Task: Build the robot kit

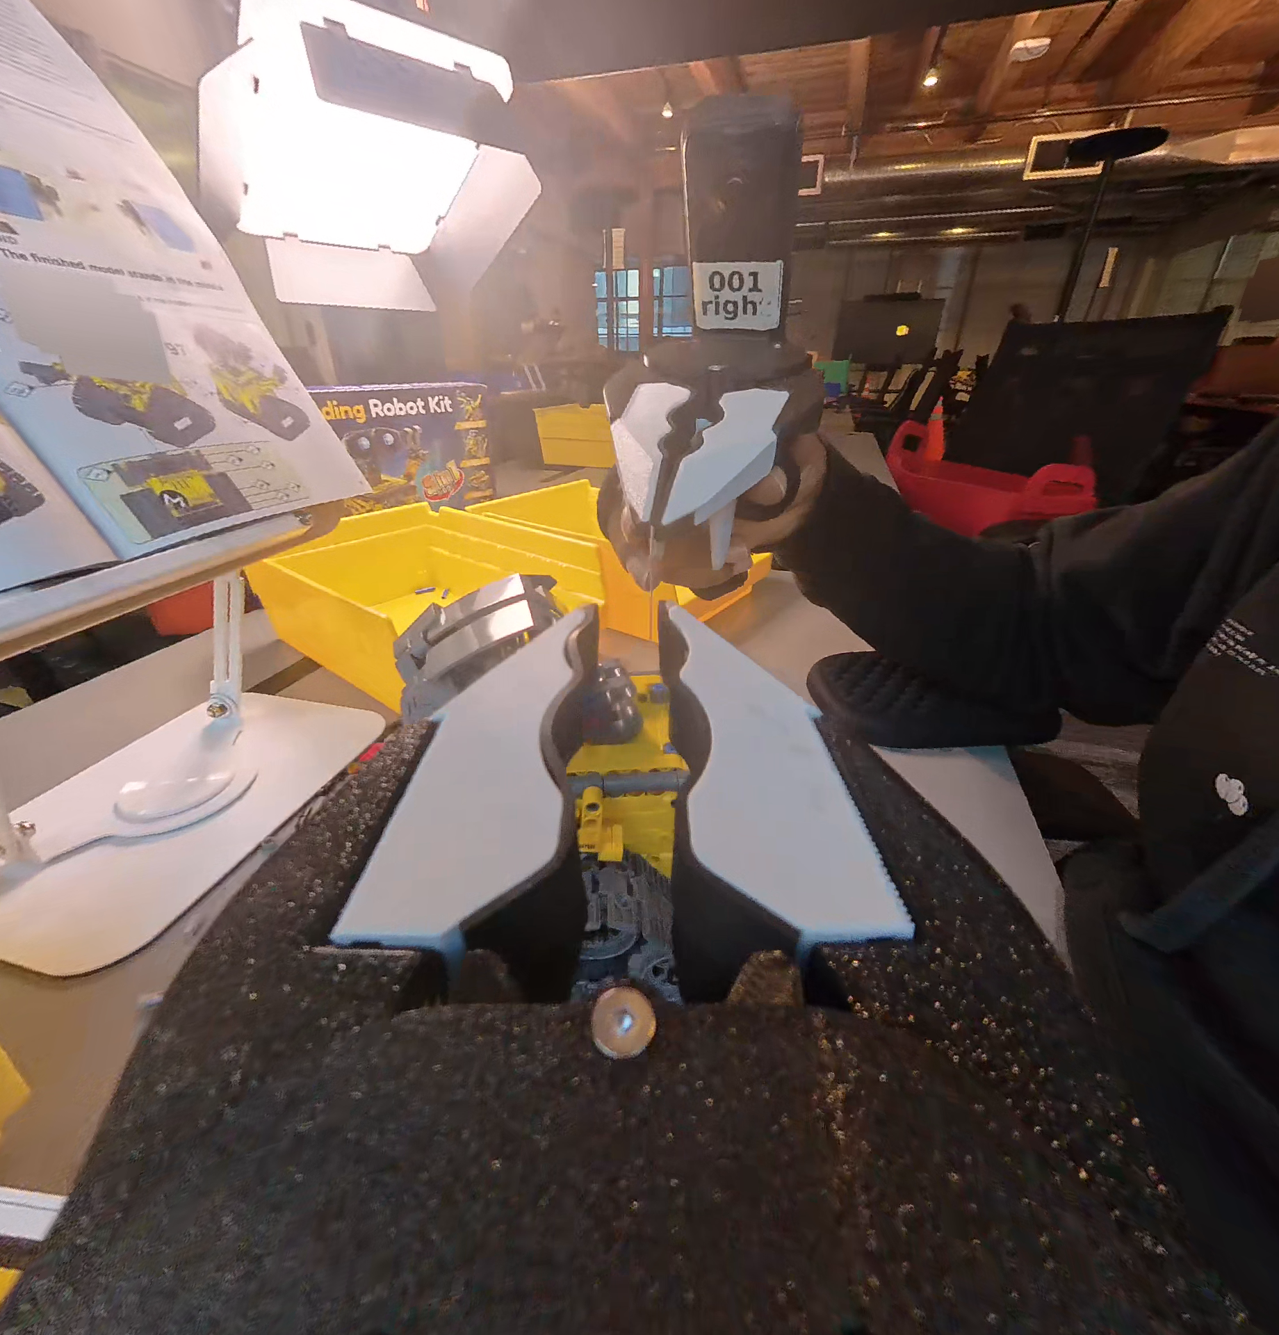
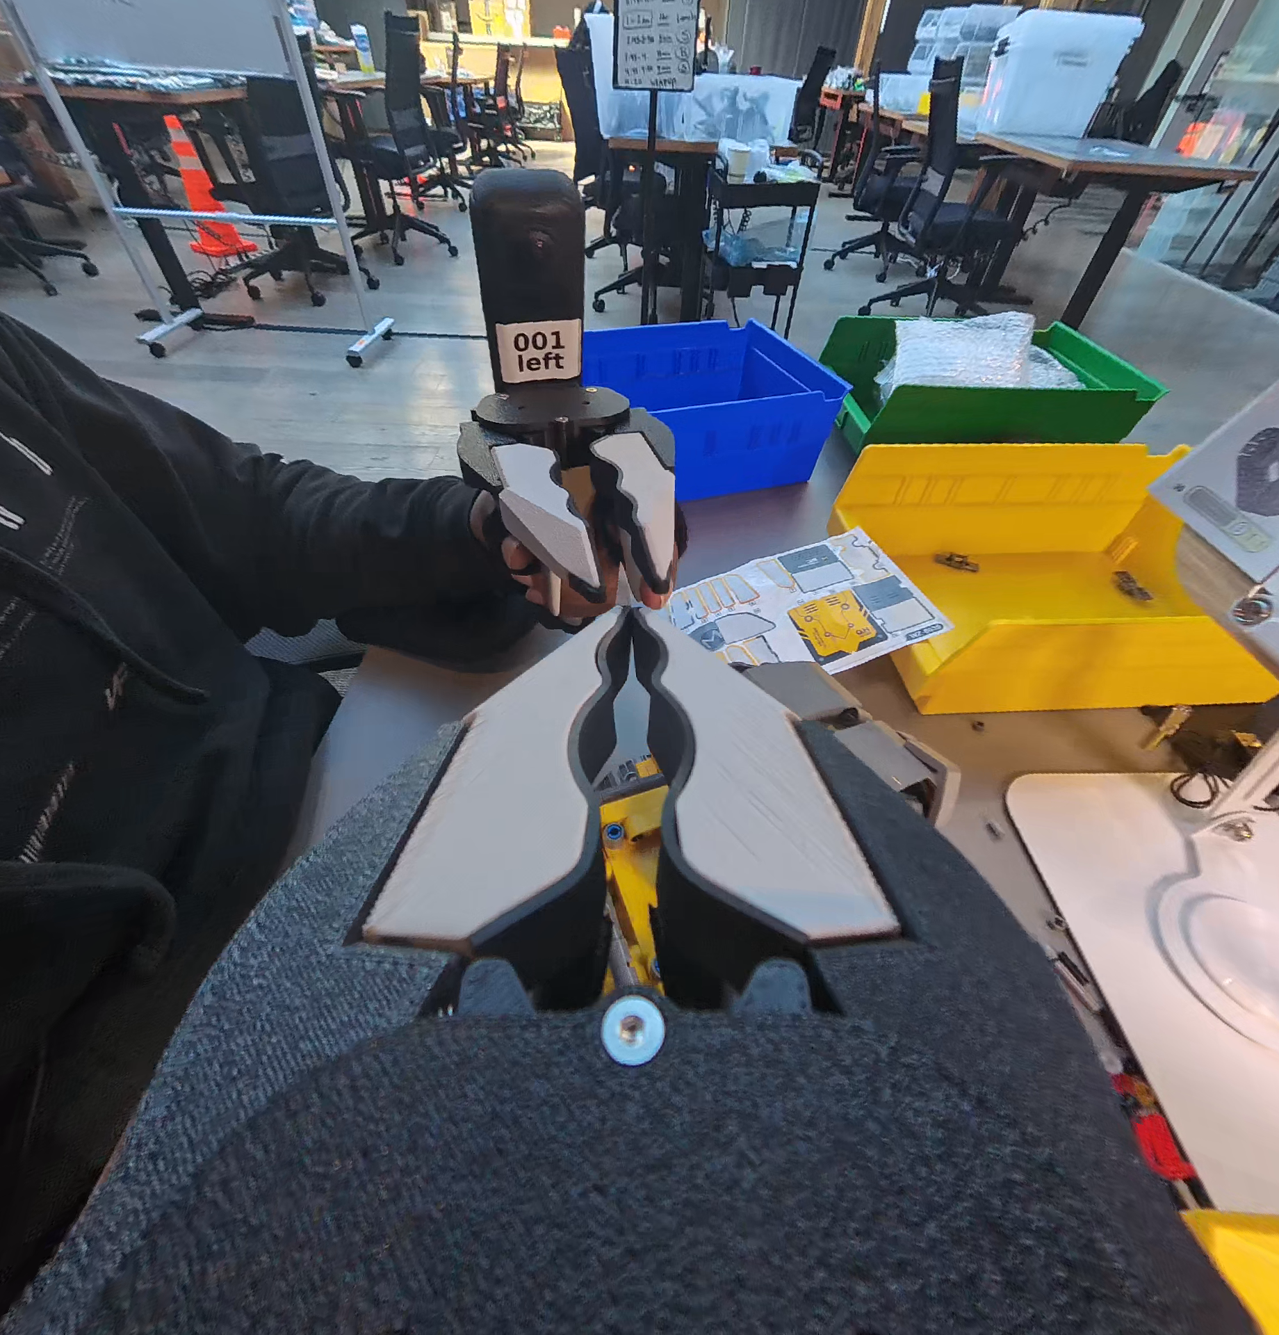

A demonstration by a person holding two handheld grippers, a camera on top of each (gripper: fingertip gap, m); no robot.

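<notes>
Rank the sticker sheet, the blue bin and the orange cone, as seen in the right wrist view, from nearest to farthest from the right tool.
1. Sticker sheet: flat on the table, just right of the right tool tips.
2. Blue bin: beyond the sheet, at the table's far edge.
3. Orange cone: far off on the floor, upper left.

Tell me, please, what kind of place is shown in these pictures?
Probably a shared workshop or lab in an open office: rows of desks with office chairs, parts bins on the table, and a studio light over it.
</notes>
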